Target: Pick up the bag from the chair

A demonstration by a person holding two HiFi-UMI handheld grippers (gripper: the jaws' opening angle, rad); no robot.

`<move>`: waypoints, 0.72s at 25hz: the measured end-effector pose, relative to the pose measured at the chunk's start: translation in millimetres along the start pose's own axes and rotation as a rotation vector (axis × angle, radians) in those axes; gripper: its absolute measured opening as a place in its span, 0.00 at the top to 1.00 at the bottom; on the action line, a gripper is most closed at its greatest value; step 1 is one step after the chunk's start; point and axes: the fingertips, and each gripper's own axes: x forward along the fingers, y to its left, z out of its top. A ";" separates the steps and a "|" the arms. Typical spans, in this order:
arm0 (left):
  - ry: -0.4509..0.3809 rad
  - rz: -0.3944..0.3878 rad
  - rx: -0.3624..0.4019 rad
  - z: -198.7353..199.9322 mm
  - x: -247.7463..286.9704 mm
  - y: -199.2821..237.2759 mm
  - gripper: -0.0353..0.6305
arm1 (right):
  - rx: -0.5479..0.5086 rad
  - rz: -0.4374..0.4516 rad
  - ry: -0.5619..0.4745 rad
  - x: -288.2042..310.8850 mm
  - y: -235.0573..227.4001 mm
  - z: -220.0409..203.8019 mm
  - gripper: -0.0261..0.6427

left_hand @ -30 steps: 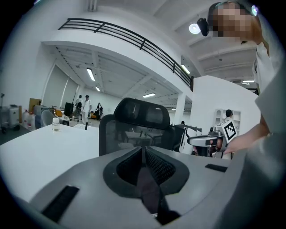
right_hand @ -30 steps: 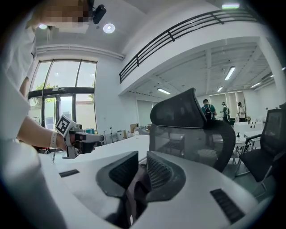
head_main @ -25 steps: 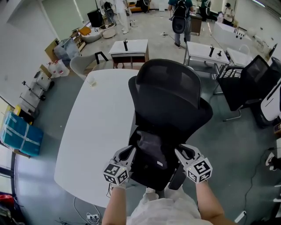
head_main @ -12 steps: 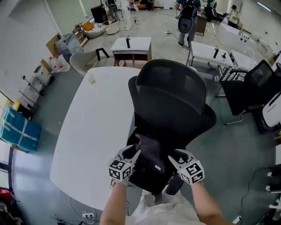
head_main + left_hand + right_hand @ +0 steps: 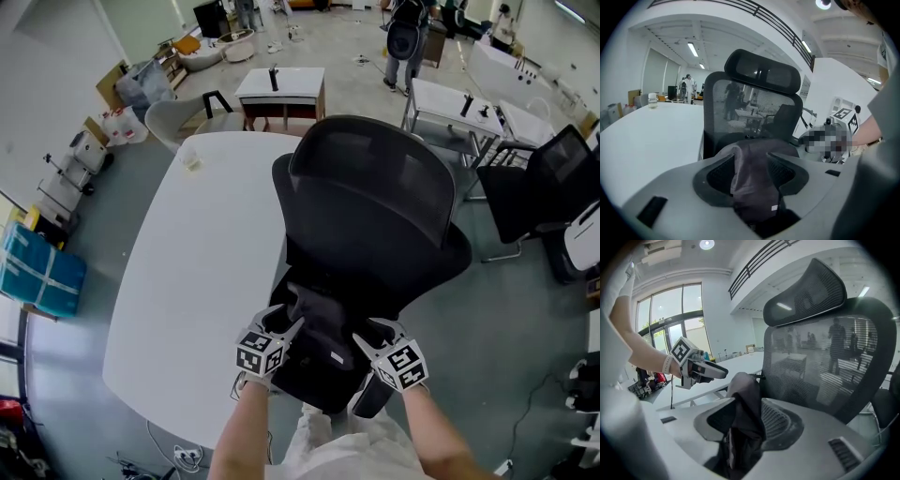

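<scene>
Open-plan lab or office workspace: large white tabletop point(image 5: 187, 272), mesh office chair point(image 5: 375, 206), further desks point(image 5: 278, 89), stored boxes point(image 5: 42, 277) along the wall, bare concrete floor point(image 5: 506, 319).

Left hand-held gripper point(image 5: 281, 328) and right hand-held gripper point(image 5: 368, 335): grey moulded bodies, each carrying a white cube point(image 5: 262, 353) printed with black square markers. Operator wears a light, apparently white, short-sleeved top point(image 5: 352, 457) and a white wristband point(image 5: 669, 364).

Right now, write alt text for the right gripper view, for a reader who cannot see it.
The right gripper is shut on a bunched fold of a dark bag, close to the camera. Behind it rises a black mesh office chair; at left, the person's arm holds the left gripper near a white table.
</scene>
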 end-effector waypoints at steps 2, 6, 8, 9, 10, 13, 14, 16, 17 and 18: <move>0.016 -0.005 -0.005 -3.3 6.9 0.6 0.63 | 0.006 -0.001 0.011 5.3 -3.5 -3.1 0.69; 0.036 -0.009 -0.012 -7.5 19.3 4.0 0.61 | 0.019 0.005 0.024 16.1 -7.6 -5.8 0.69; 0.040 -0.013 -0.019 -9.1 24.6 6.3 0.60 | 0.022 0.013 0.035 22.3 -8.3 -10.0 0.68; 0.042 -0.016 -0.021 -9.7 26.9 7.4 0.60 | 0.021 0.019 0.041 25.3 -8.1 -11.2 0.67; 0.045 -0.019 -0.022 -10.4 28.7 8.4 0.60 | 0.018 0.025 0.047 28.3 -7.7 -11.9 0.67; 0.056 -0.028 -0.019 -11.8 32.9 10.4 0.59 | 0.004 0.045 0.066 36.1 -6.7 -13.6 0.66; 0.059 -0.032 -0.017 -11.9 34.2 10.7 0.59 | 0.001 0.050 0.072 38.4 -6.8 -14.4 0.66; 0.066 -0.038 -0.016 -12.4 36.9 11.7 0.59 | -0.003 0.059 0.083 42.7 -7.2 -15.2 0.65; 0.071 -0.041 -0.017 -13.1 38.3 12.2 0.59 | -0.004 0.064 0.087 44.6 -6.9 -15.4 0.65; 0.077 -0.045 -0.020 -14.1 39.8 12.5 0.59 | -0.003 0.072 0.090 46.3 -6.1 -15.8 0.65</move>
